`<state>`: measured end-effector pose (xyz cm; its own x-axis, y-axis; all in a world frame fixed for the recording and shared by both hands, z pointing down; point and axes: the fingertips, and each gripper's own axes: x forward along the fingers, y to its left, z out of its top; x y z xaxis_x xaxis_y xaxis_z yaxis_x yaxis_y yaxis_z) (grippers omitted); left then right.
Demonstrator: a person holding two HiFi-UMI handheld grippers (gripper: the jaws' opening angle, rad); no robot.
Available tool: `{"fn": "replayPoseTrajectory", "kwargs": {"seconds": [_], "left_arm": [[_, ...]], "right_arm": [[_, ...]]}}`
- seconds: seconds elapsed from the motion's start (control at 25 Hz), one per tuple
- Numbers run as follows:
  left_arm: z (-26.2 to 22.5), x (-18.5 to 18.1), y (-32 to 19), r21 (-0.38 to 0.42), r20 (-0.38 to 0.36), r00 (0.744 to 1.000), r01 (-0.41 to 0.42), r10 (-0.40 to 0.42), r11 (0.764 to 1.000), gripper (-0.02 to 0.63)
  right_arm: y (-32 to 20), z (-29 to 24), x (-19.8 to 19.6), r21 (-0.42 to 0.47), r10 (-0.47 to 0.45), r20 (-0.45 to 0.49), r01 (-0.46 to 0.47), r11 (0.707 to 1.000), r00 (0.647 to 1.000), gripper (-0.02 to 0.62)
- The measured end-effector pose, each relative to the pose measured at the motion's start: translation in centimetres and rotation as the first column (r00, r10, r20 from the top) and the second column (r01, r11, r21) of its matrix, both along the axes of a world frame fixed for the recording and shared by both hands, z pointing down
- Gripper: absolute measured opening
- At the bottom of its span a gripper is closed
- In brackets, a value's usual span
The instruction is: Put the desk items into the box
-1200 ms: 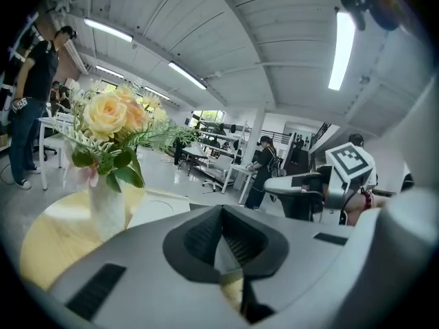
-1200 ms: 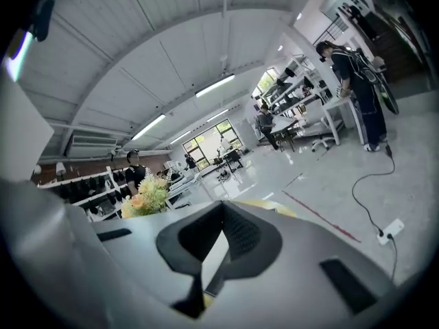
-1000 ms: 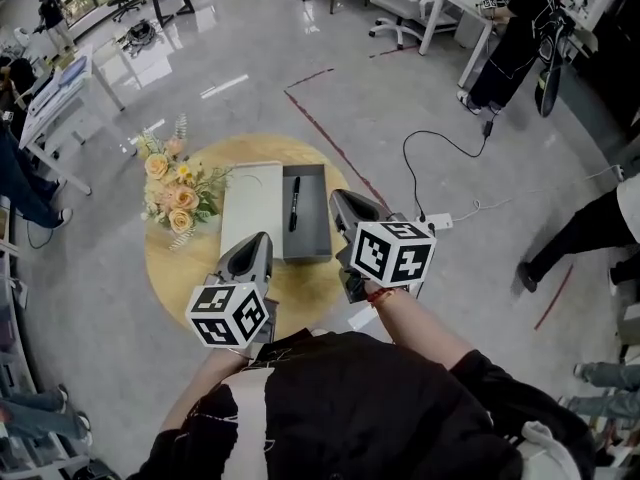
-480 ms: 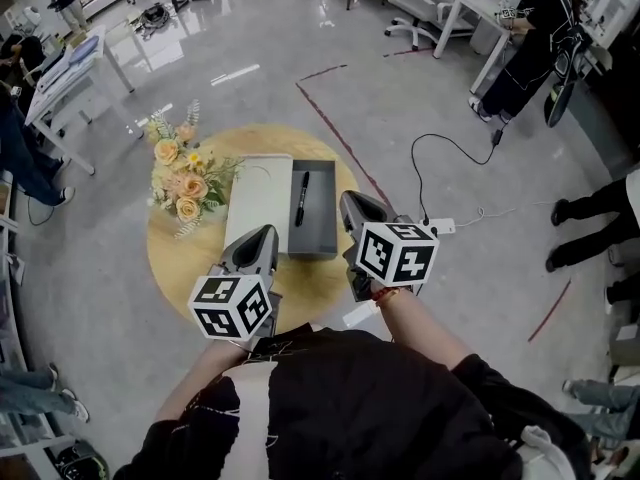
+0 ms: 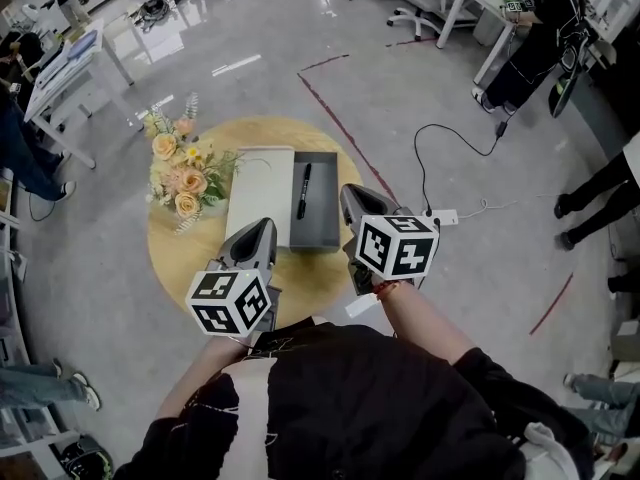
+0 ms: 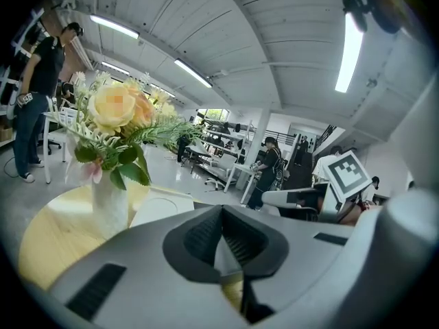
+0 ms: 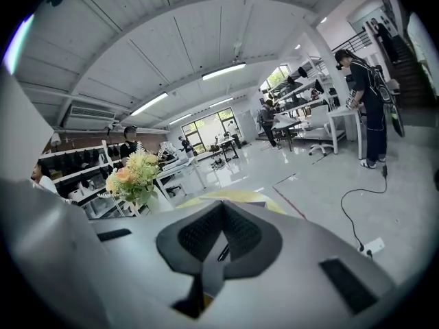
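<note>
On the round wooden table stands an open grey box with a black pen lying inside it. Its white lid lies flat to the left of the box. My left gripper hovers near the table's front edge, just left of the box, its jaws shut with nothing between them. My right gripper hangs at the box's right side, also shut and empty. The pen peeks through the notch of the right gripper's jaws in the right gripper view.
A white vase of peach and yellow flowers stands at the table's left; it shows as flowers close by in the left gripper view. A power strip with a black cable lies on the floor to the right. People stand around the room's edges.
Both grippers stay near the table's front, shut. The view has shifted a little, so table and box sit slightly higher in the picture.
</note>
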<state>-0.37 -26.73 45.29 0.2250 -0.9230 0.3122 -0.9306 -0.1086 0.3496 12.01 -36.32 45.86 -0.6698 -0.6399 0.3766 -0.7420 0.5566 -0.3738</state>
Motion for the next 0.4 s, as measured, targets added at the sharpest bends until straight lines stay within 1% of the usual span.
{"fn": "replayPoseTrajectory", "kwargs": {"seconds": [0.4], "left_arm": [[0.04,0.09,0.21,0.001,0.001,1.000,-0.004,0.004,1.000,0.011]], "right_arm": [[0.34,0.75,0.23,-0.004,0.000,-0.023,0.000,1.000,1.000,0.005]]}}
